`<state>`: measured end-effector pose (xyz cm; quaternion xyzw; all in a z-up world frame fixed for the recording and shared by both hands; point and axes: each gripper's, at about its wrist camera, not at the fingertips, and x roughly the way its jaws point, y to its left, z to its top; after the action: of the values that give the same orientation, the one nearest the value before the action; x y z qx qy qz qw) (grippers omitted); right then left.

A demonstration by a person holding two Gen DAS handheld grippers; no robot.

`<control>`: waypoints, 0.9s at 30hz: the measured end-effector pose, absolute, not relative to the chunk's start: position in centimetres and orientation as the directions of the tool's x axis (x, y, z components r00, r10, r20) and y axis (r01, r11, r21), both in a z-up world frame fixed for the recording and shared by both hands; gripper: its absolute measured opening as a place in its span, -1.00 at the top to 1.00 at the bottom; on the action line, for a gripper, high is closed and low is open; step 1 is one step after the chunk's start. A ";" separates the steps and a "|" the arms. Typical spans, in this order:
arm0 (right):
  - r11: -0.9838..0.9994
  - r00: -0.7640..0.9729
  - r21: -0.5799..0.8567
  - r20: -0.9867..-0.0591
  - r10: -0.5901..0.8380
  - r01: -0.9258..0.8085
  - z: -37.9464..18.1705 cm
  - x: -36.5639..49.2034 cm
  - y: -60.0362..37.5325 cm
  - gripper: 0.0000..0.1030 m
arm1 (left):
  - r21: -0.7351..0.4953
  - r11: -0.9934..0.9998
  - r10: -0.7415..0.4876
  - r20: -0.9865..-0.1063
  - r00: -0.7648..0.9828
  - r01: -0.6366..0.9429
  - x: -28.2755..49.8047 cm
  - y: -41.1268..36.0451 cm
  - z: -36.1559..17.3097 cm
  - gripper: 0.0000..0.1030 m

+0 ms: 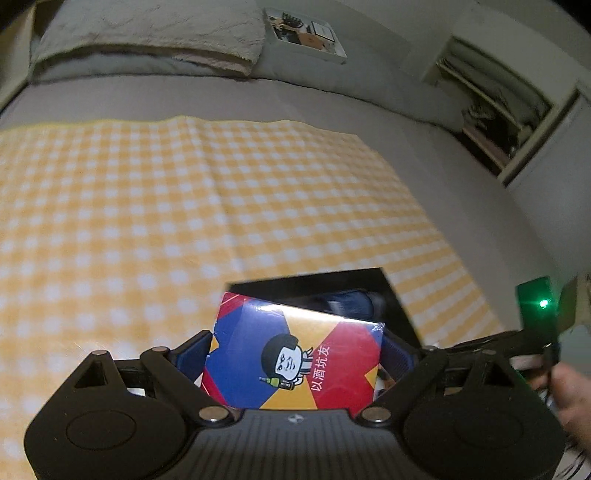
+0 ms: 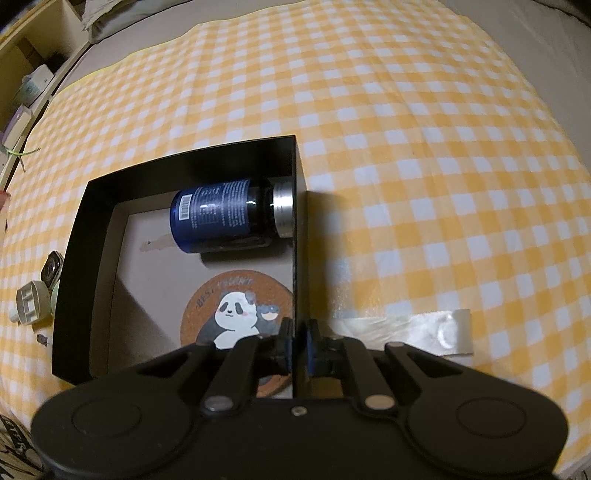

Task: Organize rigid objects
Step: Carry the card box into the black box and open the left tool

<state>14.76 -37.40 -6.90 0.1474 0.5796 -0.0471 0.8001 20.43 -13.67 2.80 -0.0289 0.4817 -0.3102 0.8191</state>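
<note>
My left gripper [image 1: 295, 350] is shut on a colourful card box [image 1: 291, 354] with a cartoon face, held above the near edge of a black open box [image 1: 399, 295]. In the right wrist view the black box [image 2: 85, 236] lies on a yellow checked cloth [image 2: 406, 129]. Inside it lie a dark blue bottle [image 2: 221, 214] with a silver cap, on its side, and a round cork panda coaster [image 2: 236, 310]. My right gripper [image 2: 299, 343] is shut on the box's right wall [image 2: 300, 229].
A white plastic piece [image 2: 31, 302] and a small watch-like item [image 2: 51, 269] lie left of the box. A strip of clear tape [image 2: 424, 328] lies on the cloth at the right. A pillow [image 1: 147, 33] and a flat white box [image 1: 306, 35] lie beyond the cloth.
</note>
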 end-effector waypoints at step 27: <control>0.939 0.345 0.232 -0.929 0.136 0.254 -6.8 14.1 -38.0 0.81 | -0.512 0.850 -0.524 -0.798 0.298 0.122 18.1 -22.3 -4.7 -0.82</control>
<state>14.11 -38.01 -6.77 0.1710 0.5713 -0.0368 0.8019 18.09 -22.29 -4.70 -0.1808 0.5559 -0.2055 0.7849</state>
